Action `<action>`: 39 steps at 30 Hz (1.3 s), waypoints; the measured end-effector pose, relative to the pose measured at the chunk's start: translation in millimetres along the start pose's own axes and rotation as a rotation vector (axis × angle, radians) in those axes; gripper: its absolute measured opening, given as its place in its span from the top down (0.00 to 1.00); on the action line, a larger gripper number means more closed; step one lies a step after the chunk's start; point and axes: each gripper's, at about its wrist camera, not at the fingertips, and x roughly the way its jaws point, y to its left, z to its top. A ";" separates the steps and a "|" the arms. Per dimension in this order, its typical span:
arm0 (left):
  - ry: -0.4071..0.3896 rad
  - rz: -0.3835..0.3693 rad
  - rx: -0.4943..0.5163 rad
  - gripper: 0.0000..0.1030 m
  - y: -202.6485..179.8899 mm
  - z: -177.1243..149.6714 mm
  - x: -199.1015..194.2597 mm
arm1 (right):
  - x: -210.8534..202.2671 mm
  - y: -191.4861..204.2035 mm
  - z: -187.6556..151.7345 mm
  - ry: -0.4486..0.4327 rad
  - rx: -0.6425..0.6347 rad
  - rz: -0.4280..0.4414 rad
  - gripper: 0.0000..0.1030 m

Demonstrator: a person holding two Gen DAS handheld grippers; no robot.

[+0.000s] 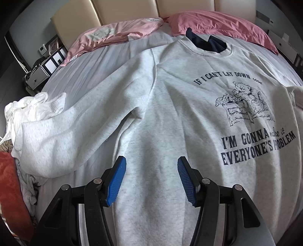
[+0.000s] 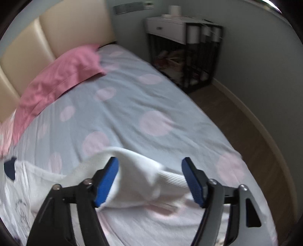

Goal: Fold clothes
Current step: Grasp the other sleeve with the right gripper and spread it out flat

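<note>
The bed (image 1: 117,56) fills both views, covered by a pale grey sheet with large pink dots and backed by a padded cream headboard (image 1: 121,11). Two pink pillows (image 1: 217,24) lie along the head end.

A light grey sweatshirt (image 1: 161,113) lies spread front-up across the bed, collar toward the pillows. Its chest carries dark printed lettering and a line drawing. A dark navy garment (image 1: 206,42) shows inside the collar opening. In the left wrist view, one sleeve (image 1: 62,132) extends out and down toward the bed edge, where its end rests against a pile of white and orange laundry (image 1: 22,121). In the right wrist view, the other sleeve (image 2: 144,179) is bent on the sheet, with its ribbed cuff (image 2: 170,179) lying between the gripper fingers; this view is motion-blurred.

A white and black bedside cabinet (image 2: 185,49) stands against the wall beyond the right side of the bed, on a wooden floor (image 2: 246,123).

The left gripper (image 1: 151,160) hangs above the lower body of the sweatshirt. Its jaws stand wide apart and hold nothing.

The right gripper (image 2: 150,162) is positioned over the bent sleeve. Its jaws stand wide apart, straddling the sleeve and cuff without clamping them. Contact between the blue pads (image 2: 106,183) and the fabric cannot be determined.
</note>
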 end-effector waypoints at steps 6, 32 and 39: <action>-0.041 0.016 -0.025 0.44 4.5 4.4 -10.9 | 18.3 -42.3 -28.6 0.094 0.147 0.007 0.37; -0.061 -0.038 -0.059 0.44 18.8 -0.6 -26.1 | -40.3 -51.8 -45.3 0.125 0.172 -0.195 0.96; -0.061 -0.059 -0.099 0.44 31.0 -3.5 -33.8 | -55.1 -79.4 -60.3 0.156 0.206 -0.276 1.00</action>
